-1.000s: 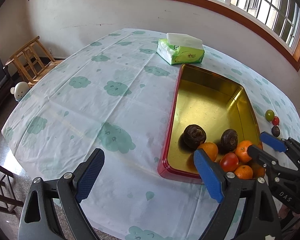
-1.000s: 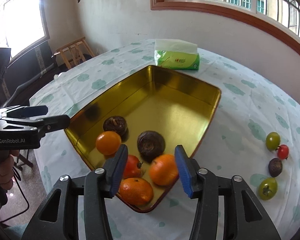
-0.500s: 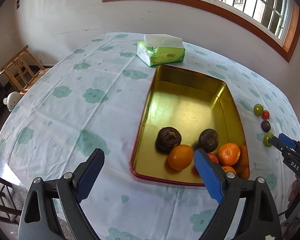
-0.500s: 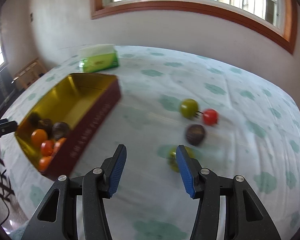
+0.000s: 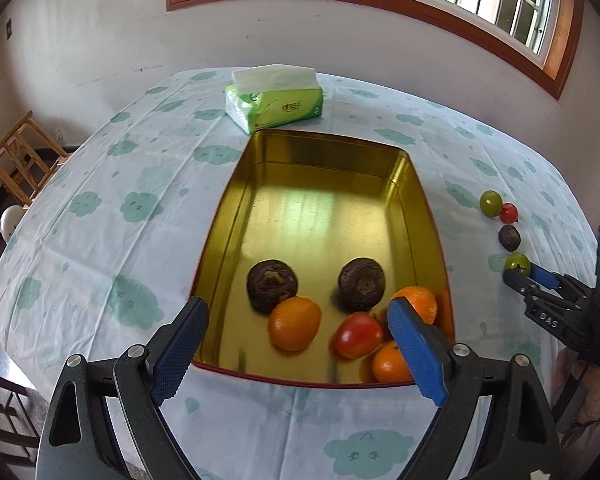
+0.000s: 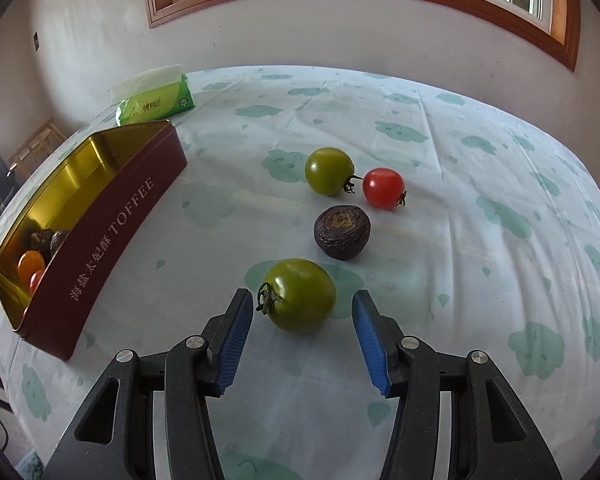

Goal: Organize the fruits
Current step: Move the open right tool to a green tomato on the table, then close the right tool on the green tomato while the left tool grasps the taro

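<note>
A red toffee tin (image 5: 324, 208) with a gold inside holds two dark brown fruits (image 5: 272, 285), several oranges (image 5: 294, 328) and a red tomato (image 5: 357, 335). My left gripper (image 5: 296, 320) hangs open and empty above the tin's near end. On the cloth to the right of the tin (image 6: 112, 220) lie a near green tomato (image 6: 300, 294), a dark brown fruit (image 6: 342, 232), a far green tomato (image 6: 329, 171) and a red tomato (image 6: 383, 187). My right gripper (image 6: 302, 336) is open, its tips on either side of the near green tomato without touching it.
A green tissue pack (image 5: 274, 98) sits just beyond the tin's far end. The table, under a pale cloud-print cloth (image 6: 460, 240), curves away to its edges. A wooden chair (image 5: 18, 156) stands off the left side. A hand (image 5: 592, 396) holds the right gripper.
My right gripper swung from above the tin over to the loose fruits and dropped close to the near green tomato. The left gripper drifted so the tin now lies centred before it.
</note>
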`<state>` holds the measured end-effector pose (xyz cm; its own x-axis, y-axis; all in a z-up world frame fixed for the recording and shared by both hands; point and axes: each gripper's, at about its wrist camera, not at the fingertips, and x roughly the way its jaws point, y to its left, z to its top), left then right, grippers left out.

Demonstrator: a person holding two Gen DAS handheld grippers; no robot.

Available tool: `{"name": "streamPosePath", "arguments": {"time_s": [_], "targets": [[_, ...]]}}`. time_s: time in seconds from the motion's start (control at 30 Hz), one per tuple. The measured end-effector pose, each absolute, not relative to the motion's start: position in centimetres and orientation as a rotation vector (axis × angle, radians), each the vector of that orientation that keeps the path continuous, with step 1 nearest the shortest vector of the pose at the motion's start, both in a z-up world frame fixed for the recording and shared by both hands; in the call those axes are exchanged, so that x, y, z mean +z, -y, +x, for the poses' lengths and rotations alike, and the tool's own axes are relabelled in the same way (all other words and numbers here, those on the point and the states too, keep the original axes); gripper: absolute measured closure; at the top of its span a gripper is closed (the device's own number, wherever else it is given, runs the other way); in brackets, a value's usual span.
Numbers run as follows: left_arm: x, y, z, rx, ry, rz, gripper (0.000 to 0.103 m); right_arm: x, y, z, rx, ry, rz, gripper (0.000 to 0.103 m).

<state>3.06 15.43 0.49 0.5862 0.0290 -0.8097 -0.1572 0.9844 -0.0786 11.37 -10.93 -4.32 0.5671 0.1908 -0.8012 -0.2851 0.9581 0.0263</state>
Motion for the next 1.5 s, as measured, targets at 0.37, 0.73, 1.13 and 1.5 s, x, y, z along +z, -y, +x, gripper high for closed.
{"name": "streamPosePath", "arguments": {"time_s": [0.37,0.73,1.13,1.5], "targets": [[0.9,-9.8,5.8,0.026,-0.947,-0.091,0.014,-4.6,10.6,11.5,0.3,-0.904,-0.158,0.065],[0.5,-2.7,8.7,-0.096,-0.934,-0.029,0.014,-3.0,17.3,11.6,0.159,-0.849,-0.124,0.065],[-2.1,3.9,13.3,-0.175,-0.956,0.017,0.015,-4.0,26.3,11.5,-0.012,-0.892,-0.093,0.065],[-4.7,6.9,16.6,-0.242,-1.017,0.008,0.033,-4.4,27.5,11.8,-0.006,-0.912,-0.049,0.065]]}}
